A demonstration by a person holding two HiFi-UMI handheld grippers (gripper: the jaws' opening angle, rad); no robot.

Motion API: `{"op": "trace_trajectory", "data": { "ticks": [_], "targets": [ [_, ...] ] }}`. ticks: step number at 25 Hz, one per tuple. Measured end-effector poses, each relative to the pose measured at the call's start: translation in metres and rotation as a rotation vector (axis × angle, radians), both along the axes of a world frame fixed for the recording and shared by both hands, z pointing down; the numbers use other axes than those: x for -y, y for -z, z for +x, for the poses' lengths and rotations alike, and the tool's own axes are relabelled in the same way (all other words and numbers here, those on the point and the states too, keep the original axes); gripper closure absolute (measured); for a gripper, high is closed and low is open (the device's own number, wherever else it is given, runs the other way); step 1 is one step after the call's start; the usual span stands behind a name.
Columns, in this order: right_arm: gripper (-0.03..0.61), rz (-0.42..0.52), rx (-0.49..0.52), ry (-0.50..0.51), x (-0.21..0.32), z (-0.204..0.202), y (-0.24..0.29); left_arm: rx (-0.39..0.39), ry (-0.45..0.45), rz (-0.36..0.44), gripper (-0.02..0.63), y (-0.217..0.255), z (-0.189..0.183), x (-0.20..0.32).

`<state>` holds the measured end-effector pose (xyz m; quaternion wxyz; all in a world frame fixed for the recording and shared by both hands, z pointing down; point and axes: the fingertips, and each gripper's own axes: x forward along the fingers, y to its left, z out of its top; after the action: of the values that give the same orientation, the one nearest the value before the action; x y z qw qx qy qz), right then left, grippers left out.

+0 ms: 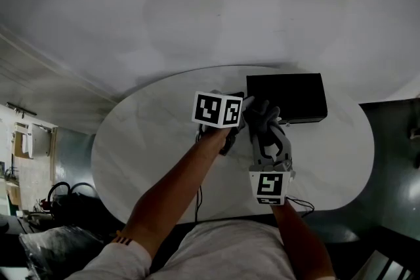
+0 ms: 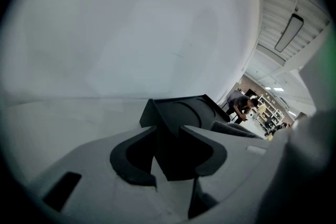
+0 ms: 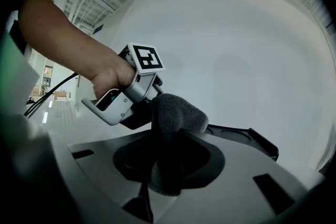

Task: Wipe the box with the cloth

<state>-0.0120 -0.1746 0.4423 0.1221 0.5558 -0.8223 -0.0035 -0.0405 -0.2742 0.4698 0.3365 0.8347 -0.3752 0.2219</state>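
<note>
On the white oval table [image 1: 141, 141], far right side: black box [image 1: 287, 97], lying flat, its long side across the view.

Right gripper [image 3: 168, 140]: jaws clamped on the grey cloth [image 3: 176, 113]. The cloth bunches up out of the jaws and hangs below them as well. From the head view the bunch sits at the box's near-left corner, but I can't tell if it's actually touching the box. From the right gripper view the box is just behind the cloth.

Left gripper [image 2: 167, 135]: jaws wide apart, nothing pinched. A corner of the box shows straight ahead through the gap, and the pads are not on it. It's tilted downward, close beside the cloth on its left. From the right gripper view its tips are hidden behind the cloth.

Both grippers sit close together at the box's left end. A thin cable [image 1: 199, 197] trails across the table's near edge.

Left gripper view also catches a person [image 2: 241, 105] far off in the room behind, bent over.
</note>
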Motion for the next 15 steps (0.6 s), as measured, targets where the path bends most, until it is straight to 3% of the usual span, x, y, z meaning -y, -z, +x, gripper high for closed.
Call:
{"op": "trace_trajectory", "data": {
  "ticks": [7,15],
  "targets": [
    [0.485,-0.021,-0.009,0.003,0.005,-0.004,-0.014,-0.028,-0.016,-0.025,0.514,-0.002,0.005,-0.001],
    [0.485,-0.019,-0.081,-0.015,0.004,0.010,-0.024,-0.003,0.003,-0.044,0.514,-0.003,0.003,0.000]
  ]
}}
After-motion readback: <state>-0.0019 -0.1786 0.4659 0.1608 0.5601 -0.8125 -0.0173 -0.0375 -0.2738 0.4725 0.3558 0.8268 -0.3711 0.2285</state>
